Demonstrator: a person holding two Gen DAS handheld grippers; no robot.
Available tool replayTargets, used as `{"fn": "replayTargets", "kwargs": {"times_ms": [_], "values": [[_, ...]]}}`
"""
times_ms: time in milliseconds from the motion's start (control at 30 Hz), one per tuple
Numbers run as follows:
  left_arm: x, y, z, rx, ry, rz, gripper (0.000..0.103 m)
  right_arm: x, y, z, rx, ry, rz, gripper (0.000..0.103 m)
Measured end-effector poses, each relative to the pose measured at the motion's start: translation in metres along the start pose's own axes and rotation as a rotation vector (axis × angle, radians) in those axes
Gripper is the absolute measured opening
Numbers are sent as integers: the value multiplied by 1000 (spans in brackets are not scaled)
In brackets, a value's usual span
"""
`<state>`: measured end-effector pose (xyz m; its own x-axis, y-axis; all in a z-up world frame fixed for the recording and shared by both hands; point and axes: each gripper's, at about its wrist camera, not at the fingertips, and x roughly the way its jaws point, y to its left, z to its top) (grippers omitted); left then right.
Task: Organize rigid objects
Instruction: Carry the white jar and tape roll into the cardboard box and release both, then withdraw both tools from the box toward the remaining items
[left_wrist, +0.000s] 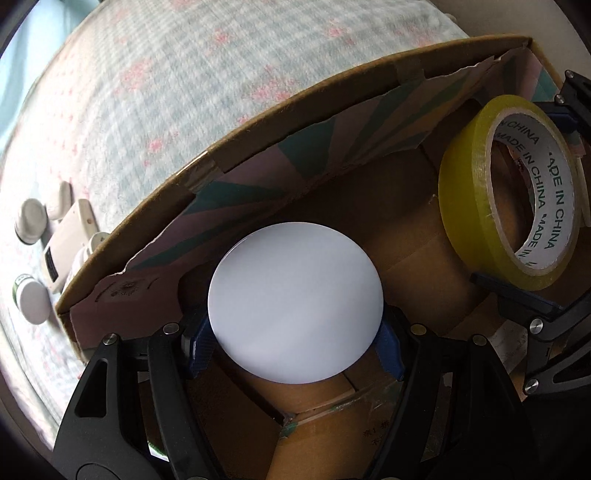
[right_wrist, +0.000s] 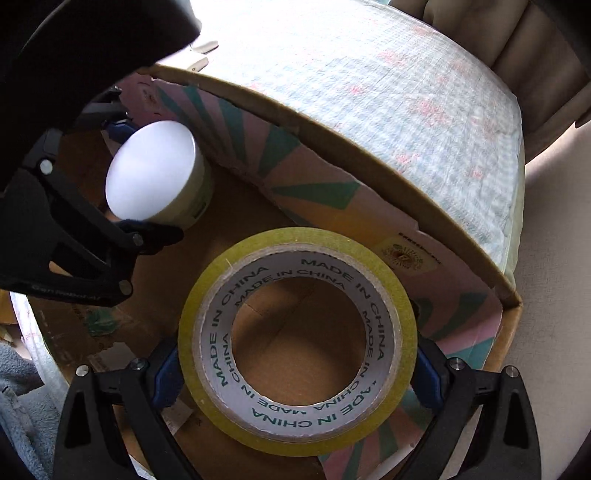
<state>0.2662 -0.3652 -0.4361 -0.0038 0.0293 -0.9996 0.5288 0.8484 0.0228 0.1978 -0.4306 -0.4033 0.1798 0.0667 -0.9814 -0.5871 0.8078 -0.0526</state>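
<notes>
1. The left gripper (left_wrist: 295, 345) has its blue pads (left_wrist: 389, 349) closed onto the sides of a white-lidded jar (left_wrist: 295, 302), the flat lid facing the left wrist camera. The jar hangs inside the cardboard box (left_wrist: 258, 136), over the brown floor near the patterned inner flap (left_wrist: 332, 144).
2. The right gripper (right_wrist: 297, 373) is clamped on a yellow tape roll (right_wrist: 297, 339), its pads pressing the outer rim on both sides. The roll's open core points along the fingers, straight down at the box floor.
3. Both loads are already within the box walls, the jar towards one end and the tape towards the other, close together but not touching. Each gripper is directly over its own drop spot, so I judge the next move to be a short lowering and release.
4. Outside the box, small white containers (left_wrist: 31, 219) and a pale device (left_wrist: 68, 243) lie on the checked floral cloth (left_wrist: 184, 74), nearer the left hand's side.
</notes>
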Motion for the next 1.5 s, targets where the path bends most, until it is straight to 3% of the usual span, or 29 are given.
{"fn": "replayTargets", "kwargs": {"times_ms": [67,100,167,300,500,900,1067,1300,1500], "values": [[-1,2,-1,-13,1,2,73,-4,-3,0,14,-12,21,97],[-5,2,-2,-18,-18,10,96,-6,-3,0,23,-22,24,98],[-16,3,-3,-21,-64,10,103,-7,-4,-1,32,-21,6,98],[-22,3,-4,0,-74,17,103,-11,2,-10,4,-29,34,98],[-22,4,-9,-5,-71,2,103,-34,12,-18,-23,-139,7,103],[-53,7,-17,-5,-114,0,103,-52,21,-2,6,-104,-27,103],[-96,2,-21,-30,-158,2,103,-78,15,-7,75,-120,-45,103],[-165,16,-75,-90,-255,17,103,-128,26,-11,102,-169,-47,103],[-213,43,-128,-211,-340,38,103,-165,45,3,96,-242,-39,103]]}}
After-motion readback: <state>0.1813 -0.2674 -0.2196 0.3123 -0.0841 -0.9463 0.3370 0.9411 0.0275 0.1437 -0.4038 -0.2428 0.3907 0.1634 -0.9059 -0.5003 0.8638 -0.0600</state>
